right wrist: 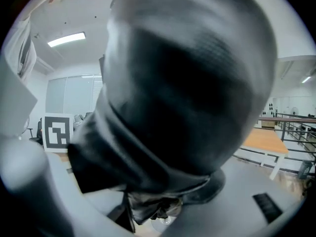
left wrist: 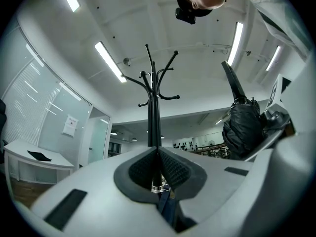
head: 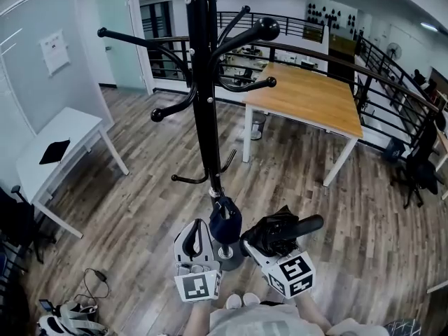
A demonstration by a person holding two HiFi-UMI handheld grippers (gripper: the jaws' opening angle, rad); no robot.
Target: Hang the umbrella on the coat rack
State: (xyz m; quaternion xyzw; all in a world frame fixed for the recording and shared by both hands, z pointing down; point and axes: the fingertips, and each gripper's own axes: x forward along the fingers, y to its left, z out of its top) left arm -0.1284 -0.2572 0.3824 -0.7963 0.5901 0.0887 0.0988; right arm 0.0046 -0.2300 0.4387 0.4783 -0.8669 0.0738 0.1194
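Our right tongs [head: 260, 242] grasp the folded black umbrella [head: 283, 228], its fabric bunched in soft creases, low beside the coat rack [head: 203, 103], a slim black pole with curved, ball-tipped hooks. Our left tongs [head: 201, 231] are clenched on a navy strap [left wrist: 166, 202]. Around us are a grey-brown plank floor [head: 140, 208], a wood-topped, white-legged bench [head: 308, 89] and black railings [head: 373, 82].

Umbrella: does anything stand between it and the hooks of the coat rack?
Nothing visible does. The umbrella, held by the right gripper, is low beside the coat rack pole; the upper hooks are bare.
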